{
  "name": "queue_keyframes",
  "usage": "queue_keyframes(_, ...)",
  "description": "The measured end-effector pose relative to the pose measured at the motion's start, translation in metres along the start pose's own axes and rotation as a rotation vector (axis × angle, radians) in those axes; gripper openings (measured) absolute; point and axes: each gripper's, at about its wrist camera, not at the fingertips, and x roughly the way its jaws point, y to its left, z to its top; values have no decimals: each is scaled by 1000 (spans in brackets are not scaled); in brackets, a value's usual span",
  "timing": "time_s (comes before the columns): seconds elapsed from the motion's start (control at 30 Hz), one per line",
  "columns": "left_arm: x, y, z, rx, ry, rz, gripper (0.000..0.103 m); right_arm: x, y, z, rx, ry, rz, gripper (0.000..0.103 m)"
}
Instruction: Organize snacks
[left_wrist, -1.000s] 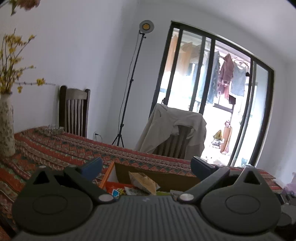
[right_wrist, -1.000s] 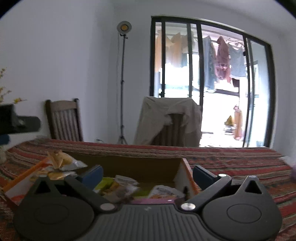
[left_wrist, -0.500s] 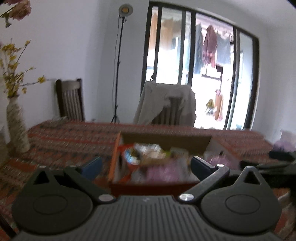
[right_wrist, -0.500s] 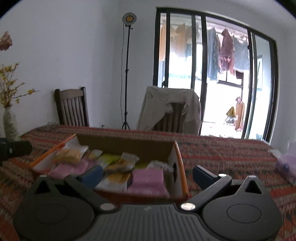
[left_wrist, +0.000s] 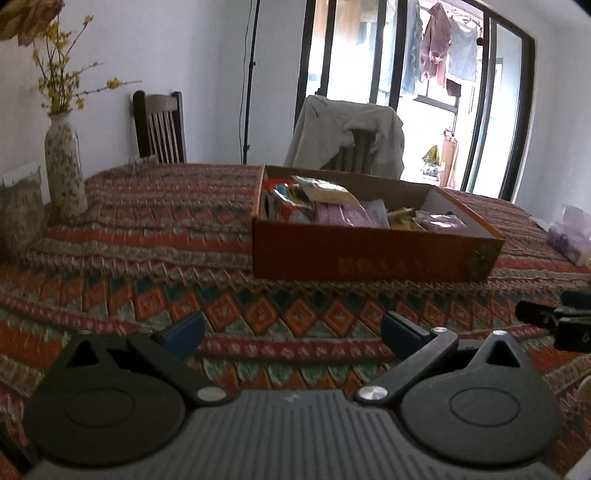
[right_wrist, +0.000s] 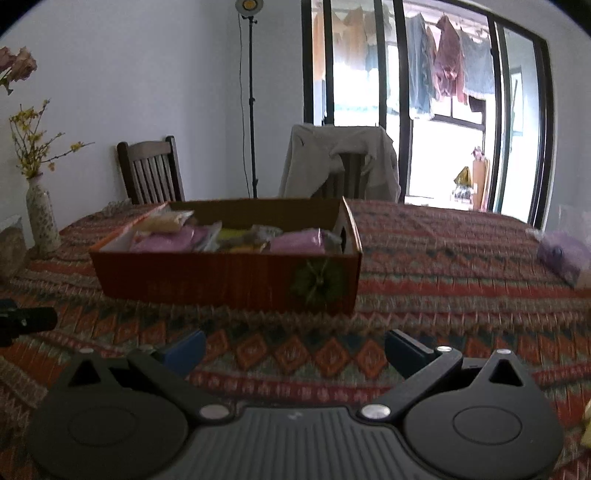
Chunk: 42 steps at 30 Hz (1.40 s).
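box, far, heaped with packets; left claw and right claw held wide, empty. risk: heaped packets are spilled by a careless reach.

White walls, glass doors, wooden chair, patterned tablecloth

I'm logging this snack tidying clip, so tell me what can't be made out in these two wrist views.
- Snack packets in the orange cardboard box: right wrist view, motion blur, labels unreadable.
- Lower packets: left wrist view, hidden by the box's front wall.
- Print on the box front: left wrist view, too small and dim.
- Purple bag: cut off by the right edge.
- Right gripper: left wrist view, edge-cropped.
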Motion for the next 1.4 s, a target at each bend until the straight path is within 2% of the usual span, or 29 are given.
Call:
queue_keyframes(0.3, -11, -15, -5, 16, -17, -37, 103, -13, 3, -9, 17, 8, 9, 103)
queue_keyframes(1.4, -10, -22, -10, 40, -8, -43, 103, -14, -1, -9, 30, 6, 7, 103)
